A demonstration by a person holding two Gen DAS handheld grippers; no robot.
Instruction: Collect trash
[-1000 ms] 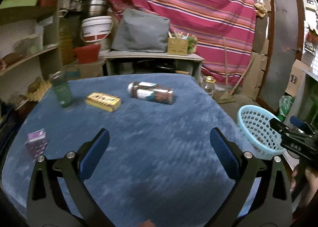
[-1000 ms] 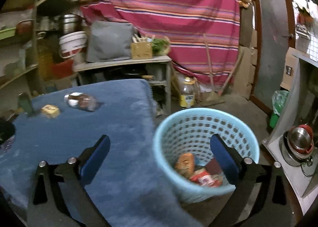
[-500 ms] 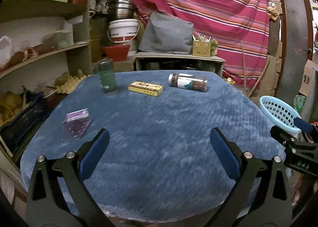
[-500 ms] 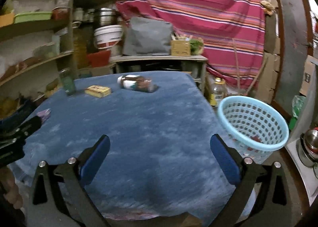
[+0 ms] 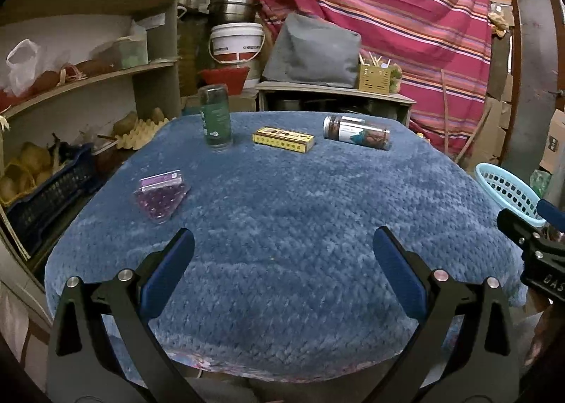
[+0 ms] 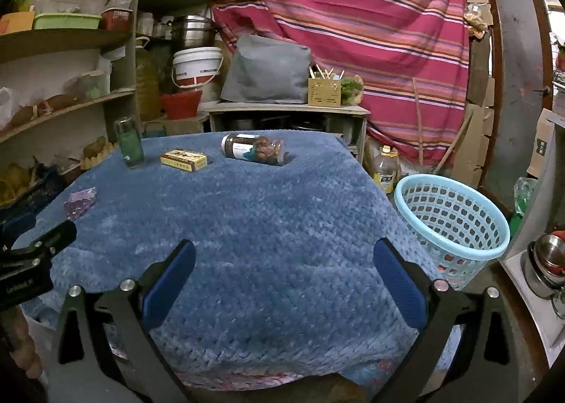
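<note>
Left wrist view: left gripper (image 5: pixel 282 262) is spread wide, nothing between the blue pads (image 5: pixel 166 276), hovering over the near edge of the blue blanket-covered table (image 5: pixel 282 212). Right wrist view: right gripper (image 6: pixel 282 262) equally wide apart, empty, also over the near table edge; left gripper's black body shows at that frame's left edge, right gripper's body at the left view's right edge. Trash on the table: purple bead pouch (image 5: pixel 160 193) lies flat near the left edge, closest item to the left gripper, not touching it. Far side, in a rough row: green bottle (image 5: pixel 215 117) standing upright, yellow box (image 5: pixel 283 139) lying flat just right of it, then clear jar (image 5: pixel 356 133) on its side with dark contents, lid end pointing left. The three are near each other but apart. Same items in the right view: pouch (image 6: pixel 80 203), bottle (image 6: pixel 130 143), box (image 6: pixel 183 159), jar (image 6: pixel 254 149). Light blue basket (image 6: pixel 455 226) sits on the floor just beside the table's right edge, upright; something reddish shows through the mesh low down, can't identify it. Behind: shelves (image 5: pixel 84 74) on the left, striped cloth (image 6: pixel 353 14) hanging on the back wall.
</note>
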